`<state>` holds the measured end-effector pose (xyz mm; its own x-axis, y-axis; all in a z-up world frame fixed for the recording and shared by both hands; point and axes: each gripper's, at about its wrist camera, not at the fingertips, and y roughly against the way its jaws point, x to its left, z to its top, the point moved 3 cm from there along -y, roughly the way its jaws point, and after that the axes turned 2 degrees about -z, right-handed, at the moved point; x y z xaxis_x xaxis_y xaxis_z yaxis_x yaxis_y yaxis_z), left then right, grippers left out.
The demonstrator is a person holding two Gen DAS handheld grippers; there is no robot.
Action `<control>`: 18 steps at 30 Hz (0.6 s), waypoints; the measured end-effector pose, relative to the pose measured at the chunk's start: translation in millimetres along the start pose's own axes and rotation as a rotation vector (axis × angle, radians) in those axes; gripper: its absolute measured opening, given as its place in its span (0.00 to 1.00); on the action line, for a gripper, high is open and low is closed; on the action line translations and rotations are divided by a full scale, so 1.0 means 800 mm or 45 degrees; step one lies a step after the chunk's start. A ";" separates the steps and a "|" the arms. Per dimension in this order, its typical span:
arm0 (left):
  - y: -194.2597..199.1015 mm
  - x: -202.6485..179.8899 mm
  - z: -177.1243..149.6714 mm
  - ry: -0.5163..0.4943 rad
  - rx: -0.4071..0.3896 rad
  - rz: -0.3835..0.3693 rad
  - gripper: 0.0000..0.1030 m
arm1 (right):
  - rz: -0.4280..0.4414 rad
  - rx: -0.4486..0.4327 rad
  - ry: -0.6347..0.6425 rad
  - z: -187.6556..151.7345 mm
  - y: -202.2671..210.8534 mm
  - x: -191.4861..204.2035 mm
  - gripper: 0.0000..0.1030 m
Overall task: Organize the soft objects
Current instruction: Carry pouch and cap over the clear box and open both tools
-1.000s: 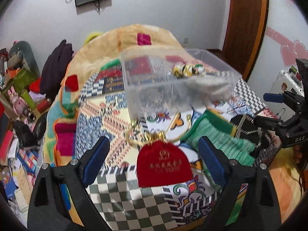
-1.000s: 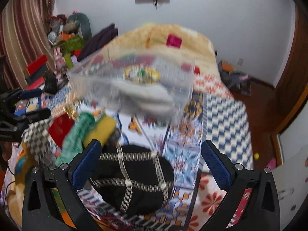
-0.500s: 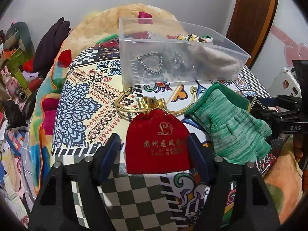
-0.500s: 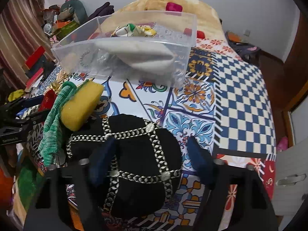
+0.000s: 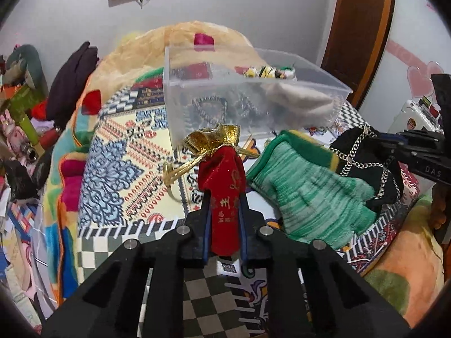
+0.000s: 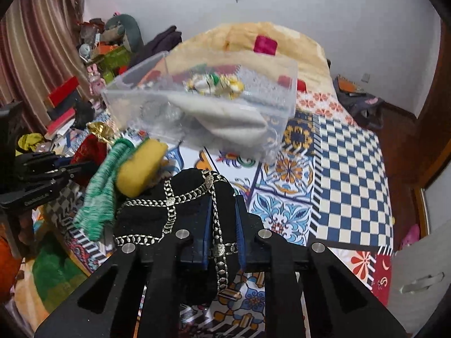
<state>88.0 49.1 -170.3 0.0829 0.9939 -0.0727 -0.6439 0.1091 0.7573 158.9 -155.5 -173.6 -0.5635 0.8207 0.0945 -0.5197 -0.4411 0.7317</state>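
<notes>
My left gripper (image 5: 225,197) is shut on a red velvet pouch (image 5: 225,191) with a gold top and cord, lifted off the bed. My right gripper (image 6: 224,205) is shut on a black cap with silver chains (image 6: 186,200), which also shows in the left wrist view (image 5: 363,166). A green knit glove (image 5: 307,194) with a yellow cuff (image 6: 141,166) lies between them on the patterned bedspread (image 6: 352,169). A clear plastic bin (image 5: 248,104) behind holds a beige cloth (image 5: 296,101), a colourful scrunchie (image 6: 214,84) and dark braided bands.
A rolled orange blanket (image 5: 197,39) lies behind the bin. Clutter of toys, boxes and dark clothes (image 5: 70,79) fills the floor left of the bed. A wooden door (image 5: 360,28) stands at the right. The other gripper's frame (image 6: 36,180) shows at the left.
Both grippers went from wide open to shut: the left closed on the red pouch and raised it, the right closed on the black cap and raised it.
</notes>
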 end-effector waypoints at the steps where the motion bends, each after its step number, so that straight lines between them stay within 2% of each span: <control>1: 0.004 -0.001 0.001 -0.002 -0.011 -0.004 0.14 | -0.001 -0.018 0.003 0.003 0.004 0.001 0.13; 18: 0.071 0.000 0.067 0.028 -0.239 -0.051 0.13 | -0.047 -0.375 0.027 0.064 0.089 0.010 0.12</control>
<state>92.3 54.7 -92.4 0.0958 0.9886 -0.1164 -0.7711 0.1477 0.6193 150.2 -162.0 -85.8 -0.5526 0.8316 0.0555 -0.7022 -0.5004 0.5065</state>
